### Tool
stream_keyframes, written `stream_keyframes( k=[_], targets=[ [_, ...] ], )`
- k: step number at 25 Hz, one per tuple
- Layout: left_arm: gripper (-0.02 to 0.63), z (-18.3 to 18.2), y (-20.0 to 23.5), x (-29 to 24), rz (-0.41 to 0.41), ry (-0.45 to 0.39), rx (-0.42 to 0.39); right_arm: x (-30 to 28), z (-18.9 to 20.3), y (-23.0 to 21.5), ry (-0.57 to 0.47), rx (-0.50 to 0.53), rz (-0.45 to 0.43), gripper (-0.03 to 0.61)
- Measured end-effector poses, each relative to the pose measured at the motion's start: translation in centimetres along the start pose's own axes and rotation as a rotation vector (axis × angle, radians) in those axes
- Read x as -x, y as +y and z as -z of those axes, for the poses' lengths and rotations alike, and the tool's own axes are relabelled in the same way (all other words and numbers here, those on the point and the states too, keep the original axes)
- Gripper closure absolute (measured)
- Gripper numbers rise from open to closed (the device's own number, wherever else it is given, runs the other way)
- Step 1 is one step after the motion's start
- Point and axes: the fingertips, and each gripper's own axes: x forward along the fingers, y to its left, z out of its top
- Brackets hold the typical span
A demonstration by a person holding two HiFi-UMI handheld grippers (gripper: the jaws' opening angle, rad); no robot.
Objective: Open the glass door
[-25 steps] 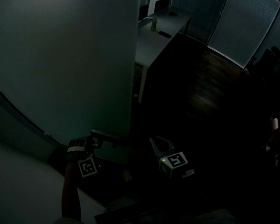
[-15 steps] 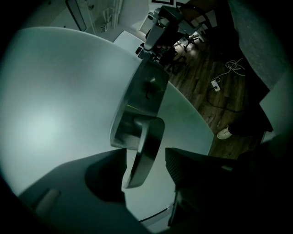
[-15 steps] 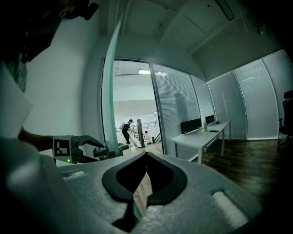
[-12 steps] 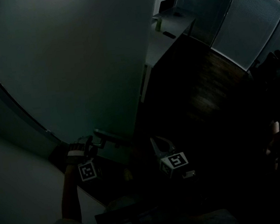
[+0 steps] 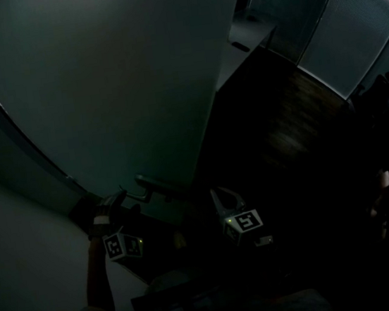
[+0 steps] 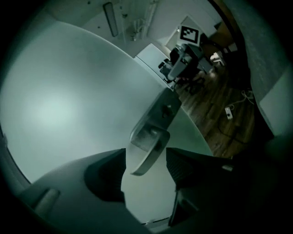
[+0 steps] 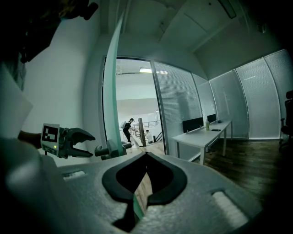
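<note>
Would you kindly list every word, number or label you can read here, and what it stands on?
None: no word or number can be read.
The left marker cube and the right marker cube bear only black-and-white square patterns, not text.
The glass door and its handle show no print.

Dim in here: a dark wooden plank floor (image 7: 256, 153) ran under a long white desk (image 7: 200, 135), tall grey slatted blinds (image 7: 258, 98) stood behind, and a bright corridor ceiling light (image 7: 145, 70) glowed.

No legible text; coded markers on left tool (image 7: 93, 145), right tool (image 5: 223, 199).
</note>
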Motion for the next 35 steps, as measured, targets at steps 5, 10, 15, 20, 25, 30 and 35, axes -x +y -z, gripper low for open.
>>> stream_keyframes(
  k=[5, 10, 15, 20, 25, 30, 35],
  targets=[
    [0.391, -3.0, 1.8, 1.7, -0.063, -0.186, 0.32, -0.2, 0.2, 0.5, 0.005, 0.003, -0.007, 0.578],
    [0.438, -6.3, 4.1, 3.1, -0.12, -0.329, 0.51, -0.6, 0.0, 1.1, -0.003, 0.006, -0.012, 0.578],
    [0.499, -8.3, 3.8, 3.4, -0.113, -0.392, 0.665, -0.4, -0.5, 1.4, -0.014, 0.0, -0.015, 0.578],
    [0.558, -9.5, 3.1, 3.4, -0.106, -0.411, 0.748, -0.1, -0.9, 1.5, -0.021, -0.002, -0.018, 0.578],
    [0.609, -10.1, 2.4, 3.2, -0.1, -0.421, 0.8, 0.3, -0.8, 1.9, -0.032, 0.0, -0.019, 0.578],
    [0.611, -11.1, 2.0, 3.3, -0.086, -0.45, 0.813, 1.0, -1.3, 1.9, -0.053, -0.001, -0.015, 0.578],
    [0.611, -12.3, 1.6, 4.1, -0.052, -0.484, 0.807, 2.0, -1.8, 1.7, -0.069, 0.0, -0.006, 0.578]
  ],
)
